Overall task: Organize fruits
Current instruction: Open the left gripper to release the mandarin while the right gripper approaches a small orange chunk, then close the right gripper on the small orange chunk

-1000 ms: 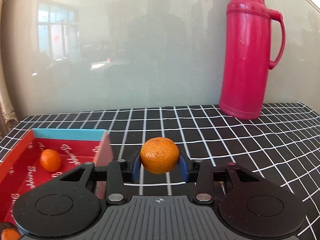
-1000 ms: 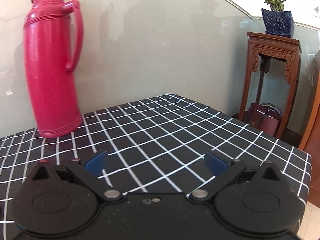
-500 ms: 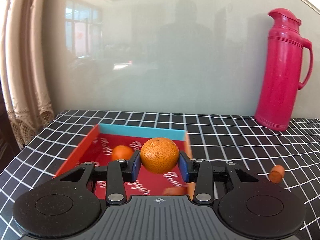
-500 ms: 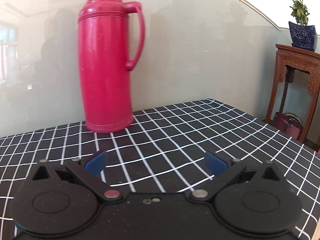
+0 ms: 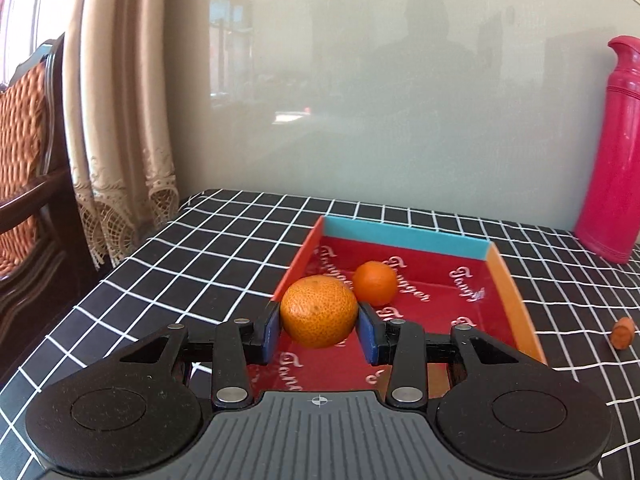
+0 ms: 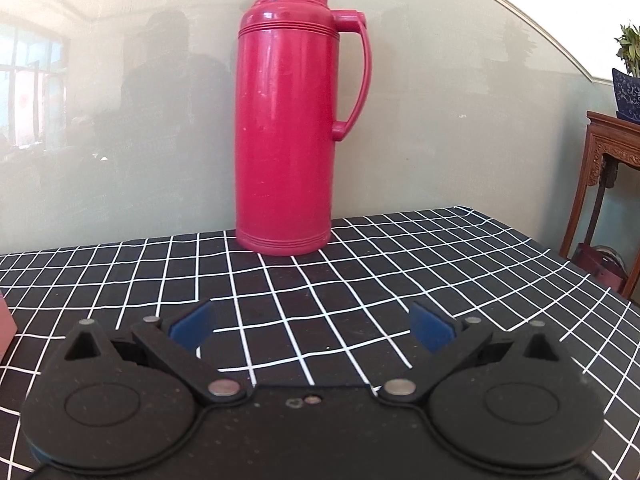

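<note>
The mandarin (image 5: pixel 319 311) sits pinched between the blue pads of the left gripper (image 5: pixel 319 330), carried over the near end of the red tray (image 5: pixel 514 300), which a second ago lay off to the claw's left and now lies straight ahead; delivery looks close; a smaller orange fruit (image 5: pixel 375 283) rests in the tray just beyond the claw; an orange piece (image 5: pixel 623 333) lies on the checked cloth (image 5: pixel 208 264) well to its right, too small to identify; the right gripper (image 6: pixel 312 328) gapes wide and empty before the red flask (image 6: pixel 290 120); the tray's near wall is hidden behind the claw.
</note>
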The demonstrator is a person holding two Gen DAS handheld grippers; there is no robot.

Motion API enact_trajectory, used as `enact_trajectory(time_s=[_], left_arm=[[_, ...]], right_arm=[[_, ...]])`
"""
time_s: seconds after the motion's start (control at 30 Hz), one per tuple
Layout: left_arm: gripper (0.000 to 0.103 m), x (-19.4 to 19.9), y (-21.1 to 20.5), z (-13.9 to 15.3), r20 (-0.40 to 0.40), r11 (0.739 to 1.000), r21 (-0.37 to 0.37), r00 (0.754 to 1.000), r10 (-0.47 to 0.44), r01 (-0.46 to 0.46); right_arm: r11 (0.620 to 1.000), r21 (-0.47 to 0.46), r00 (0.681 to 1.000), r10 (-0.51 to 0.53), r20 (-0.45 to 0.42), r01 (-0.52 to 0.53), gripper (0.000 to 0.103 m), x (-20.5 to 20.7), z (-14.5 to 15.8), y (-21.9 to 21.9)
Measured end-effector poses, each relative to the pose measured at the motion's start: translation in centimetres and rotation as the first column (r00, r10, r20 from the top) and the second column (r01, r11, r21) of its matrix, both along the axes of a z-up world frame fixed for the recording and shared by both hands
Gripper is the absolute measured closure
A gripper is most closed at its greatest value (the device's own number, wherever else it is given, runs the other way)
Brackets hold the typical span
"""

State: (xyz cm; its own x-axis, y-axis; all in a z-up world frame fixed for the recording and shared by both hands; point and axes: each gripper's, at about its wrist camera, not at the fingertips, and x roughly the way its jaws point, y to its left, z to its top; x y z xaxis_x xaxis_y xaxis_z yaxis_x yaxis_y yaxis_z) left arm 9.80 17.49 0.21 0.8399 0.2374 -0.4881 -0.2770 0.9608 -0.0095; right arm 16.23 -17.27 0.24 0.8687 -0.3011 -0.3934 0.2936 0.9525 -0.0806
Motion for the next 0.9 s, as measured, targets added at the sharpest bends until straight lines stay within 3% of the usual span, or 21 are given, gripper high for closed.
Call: enact_trajectory(time_s=[0.1,0.2,0.3,0.37,0.4,0.6,0.73,0.9], left_arm=[[0.062,0.0,0.0,-0.3,-0.002,1.0,-0.007,1.0,-0.007,0.007],[0.052,-0.4,-0.1,0.0,0.012,1.0,-0.019,1.0,-0.023,0.023],[0.037,-1.0,-0.6,0.4,0.038,0.999,-0.026,0.999,-0.034,0.035],[0.014,-1.6,-1.0,0.8,0.071,1.0,-0.013,0.997,-0.023,0.024],[0.011,-2.0,-1.1,1.0,0.092,1.0,-0.01,0.996,-0.021,0.022],[0.01,-3.7,-2.0,1.8,0.148,1.0,-0.019,0.989,0.0,0.003],[0.008,-4.7,-2.2,1.6,0.151,1.0,0.015,0.988,0.022,-0.025],[0.006,-4.8,-1.1,1.3,0.159,0.996,0.055,0.985,0.06,-0.069]], right_arm=[[1.0,-0.004,1.0,0.01,0.002,-0.01,0.0,0.0,0.0,0.5],[1.0,-0.004,1.0,0.021,0.003,-0.021,0.0,-0.3,0.0,0.7],[0.999,-0.005,0.999,0.037,0.011,-0.037,0.0,-0.7,0.3,0.6],[0.998,0.0,0.998,0.056,0.031,-0.056,0.0,-1.4,0.7,0.3],[0.998,0.0,0.997,0.064,0.046,-0.064,0.0,-1.8,0.9,0.1],[0.993,0.021,0.992,0.115,0.048,-0.116,0.0,-2.4,1.1,-1.2],[0.98,0.054,0.982,0.188,0.034,-0.19,0.0,-2.6,0.9,-1.5],[0.962,0.033,0.962,0.268,0.053,-0.27,0.0,-3.4,0.8,-0.8]])
